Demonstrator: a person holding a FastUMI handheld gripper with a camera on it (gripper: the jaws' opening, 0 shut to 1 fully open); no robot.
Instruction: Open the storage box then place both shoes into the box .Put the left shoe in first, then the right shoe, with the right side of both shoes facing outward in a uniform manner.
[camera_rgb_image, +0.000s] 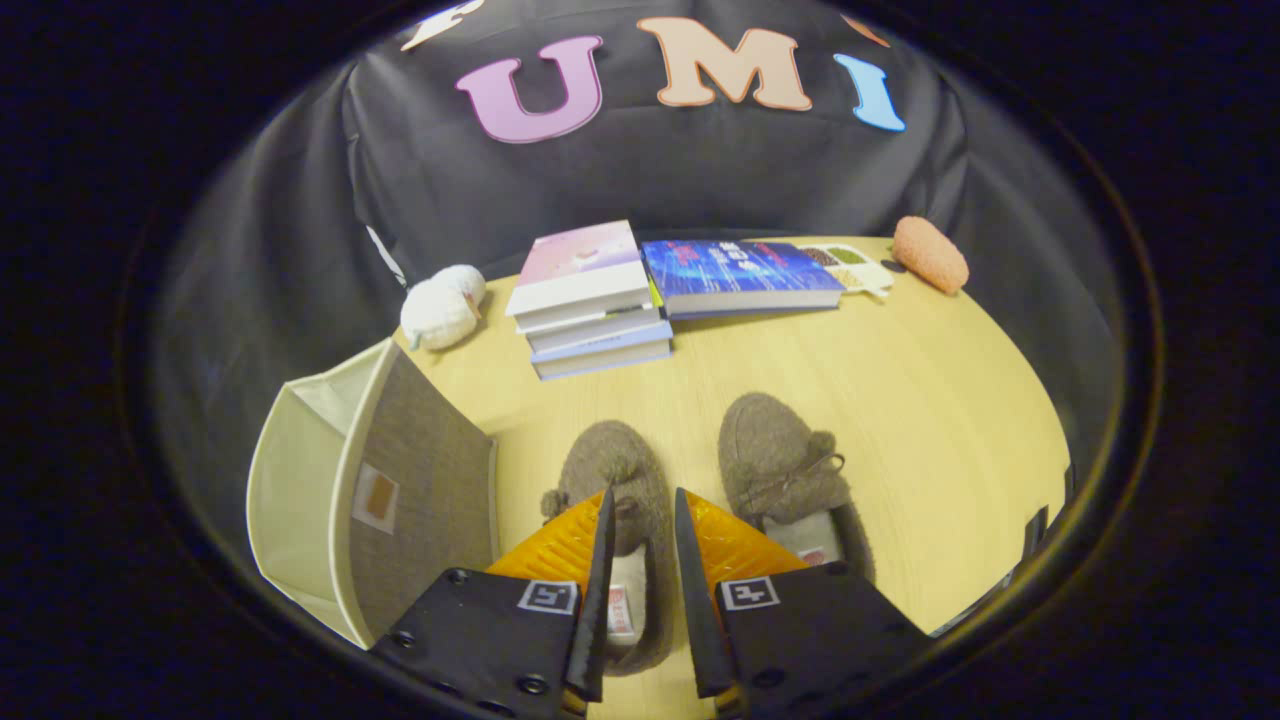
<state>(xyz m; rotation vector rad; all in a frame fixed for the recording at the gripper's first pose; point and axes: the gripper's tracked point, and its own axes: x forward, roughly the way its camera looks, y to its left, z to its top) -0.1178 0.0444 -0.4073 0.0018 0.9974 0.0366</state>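
- Gripper (640, 515): fingers close together w/ a narrow gap, hovering over the left shoe; nothing pinched, contact w/ shoe can't be confirmed.
- Left shoe (612, 470): brown fuzzy slipper w/ pale lining, seen through the gap and just ahead of the fingertips, toe pointing away twd the books. Flat on the table.
- Right shoe (775, 465): same type, small bow on top, just to the right of the fingers, beside the left shoe but apart from it; toe also pointing away.
- Storage box (400, 490): fabric, grey-brown outer wall w/ small label, cream interior; sits left of the fingers at the table's near-left edge, close to the left shoe. Cream inside is visible on its left.
- Table (900, 400): light wood top, carries everything.
- Beyond the shoes: stack of books (590, 300), pink cover on top; a blue book (740, 272) lying flat just right of the stack.
- White plush toy (442, 305) left of the stack, near the back edge.
- Orange fuzzy item (930, 254) at far right back; small tray (852, 265) w/ compartments between it and the blue book.
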